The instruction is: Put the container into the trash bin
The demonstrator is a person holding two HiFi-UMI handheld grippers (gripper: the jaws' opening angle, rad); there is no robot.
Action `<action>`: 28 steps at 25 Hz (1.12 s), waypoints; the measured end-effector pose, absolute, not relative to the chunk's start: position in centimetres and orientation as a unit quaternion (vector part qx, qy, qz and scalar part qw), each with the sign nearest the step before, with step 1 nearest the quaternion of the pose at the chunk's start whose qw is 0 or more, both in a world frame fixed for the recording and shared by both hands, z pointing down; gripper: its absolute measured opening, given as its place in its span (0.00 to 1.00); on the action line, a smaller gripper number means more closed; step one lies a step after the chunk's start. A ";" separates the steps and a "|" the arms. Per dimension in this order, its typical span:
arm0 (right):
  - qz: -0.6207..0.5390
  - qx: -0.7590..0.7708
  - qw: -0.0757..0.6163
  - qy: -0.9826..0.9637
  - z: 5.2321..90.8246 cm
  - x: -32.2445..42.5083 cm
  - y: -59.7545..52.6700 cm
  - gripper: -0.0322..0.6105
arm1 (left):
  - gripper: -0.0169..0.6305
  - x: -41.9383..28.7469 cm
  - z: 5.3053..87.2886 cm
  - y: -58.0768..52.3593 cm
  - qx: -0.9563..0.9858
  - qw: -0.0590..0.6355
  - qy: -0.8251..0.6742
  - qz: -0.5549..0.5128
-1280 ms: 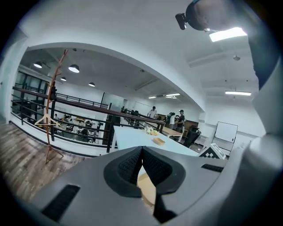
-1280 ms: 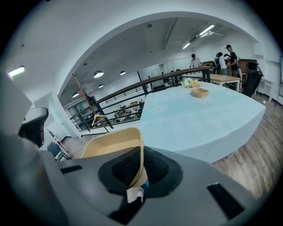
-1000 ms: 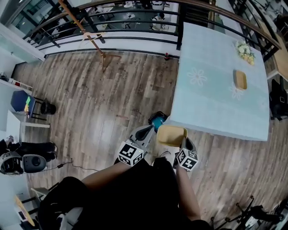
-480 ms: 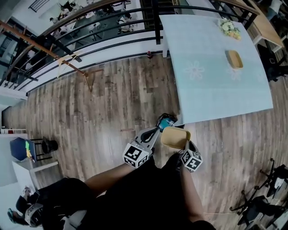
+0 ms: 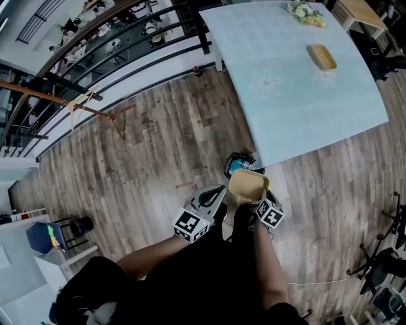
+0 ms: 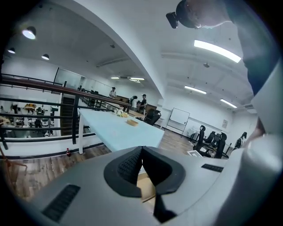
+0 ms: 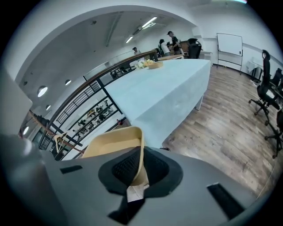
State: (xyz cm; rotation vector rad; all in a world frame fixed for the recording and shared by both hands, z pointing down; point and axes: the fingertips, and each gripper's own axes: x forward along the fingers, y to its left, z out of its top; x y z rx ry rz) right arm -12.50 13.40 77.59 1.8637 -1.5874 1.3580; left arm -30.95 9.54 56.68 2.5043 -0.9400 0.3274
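A tan, shallow container (image 5: pixel 248 185) is held over the wooden floor with my right gripper (image 5: pixel 255 198) shut on its near wall. In the right gripper view the container's wall (image 7: pixel 139 150) is pinched between the black pads, and its open side faces left. Just beyond it a dark trash bin (image 5: pixel 239 163) with teal inside stands on the floor at the table's near corner. My left gripper (image 5: pixel 217 192) is beside the container on the left, with its jaws (image 6: pixel 141 164) shut and nothing between them. Part of the tan container (image 6: pixel 148 187) shows below those jaws.
A long pale blue table (image 5: pixel 298 82) fills the upper right, with a second tan container (image 5: pixel 322 57) and flowers (image 5: pixel 304 11) on it. Black railings (image 5: pixel 127 44) run along the far side. Office chairs (image 7: pixel 269 95) stand to the right on the wooden floor (image 5: pixel 158 146).
The view has swung, so the table has shifted up and to the right. The container stays in my right gripper, and the bin now sits just beyond it.
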 end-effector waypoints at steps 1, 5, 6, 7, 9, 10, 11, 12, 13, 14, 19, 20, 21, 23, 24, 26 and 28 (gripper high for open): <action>0.479 0.656 0.171 -0.558 78.1 -12.3 13.1 0.12 | 0.05 -30.9 56.9 9.5 0.906 0.223 -0.339 0.120; 0.470 0.653 0.179 -0.566 79.7 -12.1 11.7 0.12 | 0.05 -32.0 58.1 8.9 0.904 0.223 -0.339 0.136; 0.470 0.651 0.179 -0.568 80.1 -12.1 11.3 0.12 | 0.05 -32.4 58.4 8.7 0.901 0.223 -0.344 0.140; 0.472 0.650 0.175 -0.569 80.6 -12.1 11.0 0.12 | 0.05 -32.8 58.6 8.5 0.899 0.223 -0.350 0.143; 0.479 0.654 0.161 -0.563 81.6 -11.8 10.6 0.12 | 0.05 -33.4 59.1 8.3 0.893 0.226 -0.360 0.148; 0.482 0.658 0.154 -0.558 82.2 -11.6 10.5 0.12 | 0.05 -33.6 59.4 8.4 0.891 0.230 -0.363 0.150; 0.482 0.663 0.151 -0.553 82.7 -11.4 10.5 0.12 | 0.05 -33.8 59.6 8.6 0.889 0.235 -0.363 0.150; 0.482 0.667 0.152 -0.548 83.3 -11.2 10.4 0.12 | 0.05 -34.1 59.9 8.8 0.888 0.241 -0.362 0.149; 0.484 0.670 0.153 -0.542 84.0 -11.0 10.3 0.14 | 0.05 -34.4 60.1 8.9 0.886 0.247 -0.363 0.148; 0.489 0.671 0.153 -0.536 84.6 -10.9 10.3 0.16 | 0.05 -34.7 60.3 9.1 0.885 0.251 -0.364 0.148; 0.489 0.674 0.161 -0.530 84.6 -10.2 10.8 0.20 | 0.05 -35.3 60.4 10.0 0.881 0.259 -0.367 0.146; 0.487 0.671 0.165 -0.534 84.4 -10.3 10.9 0.20 | 0.05 -35.3 60.4 10.0 0.882 0.259 -0.367 0.145; 0.486 0.666 0.169 -0.540 84.4 -10.5 11.1 0.20 | 0.05 -35.2 60.5 10.0 0.882 0.259 -0.367 0.144; 0.485 0.656 0.176 -0.550 84.3 -11.1 11.3 0.20 | 0.05 -35.0 60.5 9.7 0.882 0.260 -0.368 0.141; 0.484 0.653 0.178 -0.555 84.0 -11.5 11.2 0.20 | 0.05 -34.9 60.4 9.5 0.882 0.260 -0.369 0.139; 0.478 0.648 0.179 -0.565 83.2 -12.3 11.0 0.20 | 0.05 -34.8 60.2 9.3 0.882 0.258 -0.369 0.136; 0.469 0.647 0.175 -0.575 82.4 -13.1 10.5 0.20 | 0.05 -35.0 60.1 9.0 0.883 0.257 -0.370 0.134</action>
